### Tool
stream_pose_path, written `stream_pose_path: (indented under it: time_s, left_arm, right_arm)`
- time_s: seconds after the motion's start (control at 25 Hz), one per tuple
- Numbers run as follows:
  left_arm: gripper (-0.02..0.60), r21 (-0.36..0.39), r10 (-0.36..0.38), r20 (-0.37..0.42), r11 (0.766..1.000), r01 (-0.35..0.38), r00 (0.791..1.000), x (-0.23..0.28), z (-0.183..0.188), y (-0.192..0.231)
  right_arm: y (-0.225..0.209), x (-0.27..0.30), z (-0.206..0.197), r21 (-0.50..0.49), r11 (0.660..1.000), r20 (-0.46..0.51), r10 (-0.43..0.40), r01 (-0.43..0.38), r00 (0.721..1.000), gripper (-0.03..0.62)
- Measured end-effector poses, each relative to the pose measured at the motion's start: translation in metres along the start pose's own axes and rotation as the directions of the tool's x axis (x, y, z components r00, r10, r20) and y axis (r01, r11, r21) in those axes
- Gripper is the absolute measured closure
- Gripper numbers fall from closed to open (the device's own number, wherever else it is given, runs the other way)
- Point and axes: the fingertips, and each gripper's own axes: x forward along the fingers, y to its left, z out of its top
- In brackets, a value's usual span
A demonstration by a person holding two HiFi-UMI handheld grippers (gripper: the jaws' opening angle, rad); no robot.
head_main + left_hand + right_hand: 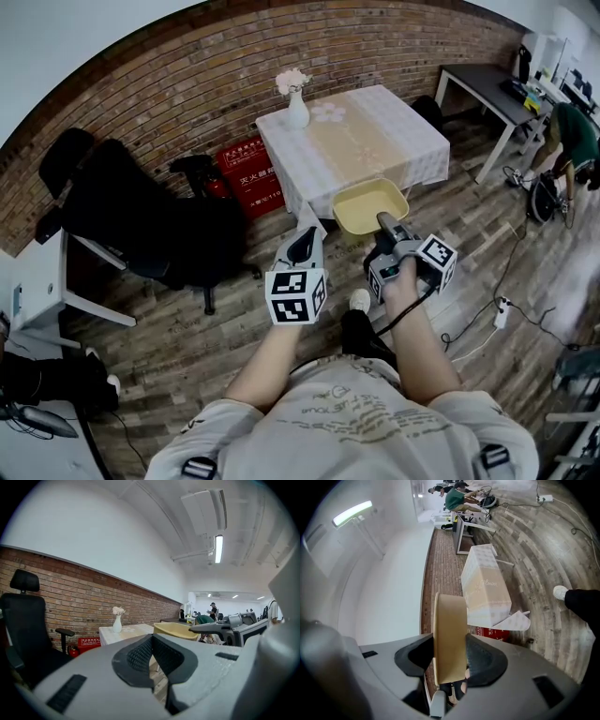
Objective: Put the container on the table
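Note:
A pale yellow plastic container [367, 205] hangs in the air just short of the table's near edge, with my right gripper [384, 223] shut on its near wall. In the right gripper view the container's wall [450, 630] stands clamped between the two dark pads of my right gripper [450, 656]. The small square table [375, 141] has a light cloth and carries a white vase of flowers [296, 108] at its far left corner. My left gripper [305, 242] is held left of the container, shut and empty. From my left gripper [152, 658], the container [173, 629] shows to the right.
A black office chair [141, 216] stands at the left, and a red fire extinguisher box [251, 173] sits against the brick wall. A grey desk [487, 94] and a bending person in green [572, 141] are at the far right. Cables and a power strip [500, 314] lie on the wooden floor.

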Motion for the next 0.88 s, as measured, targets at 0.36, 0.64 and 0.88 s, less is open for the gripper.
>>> stream_pose_path:
  time_s: [0.36,0.64,0.88]
  left_arm:
    - [0.575,0.004,0.016,0.006,1.0,-0.016,1.0,0.022,-0.009,0.032]
    - [0.575,-0.004,0.028,0.002,1.0,-0.028,1.0,0.064,-0.008,0.052]
    - [0.575,-0.01,0.03,0.008,1.0,-0.03,1.0,0.11,0.007,0.066]
  right_arm:
    - [0.002,0.044,0.003,-0.003,0.999,-0.01,0.042,-0.042,0.999,0.398]
    - [-0.004,0.092,0.022,-0.003,0.999,-0.023,0.032,-0.032,0.999,0.398]
    - [0.0,0.138,0.047,-0.005,1.0,-0.032,0.011,-0.012,0.999,0.398]
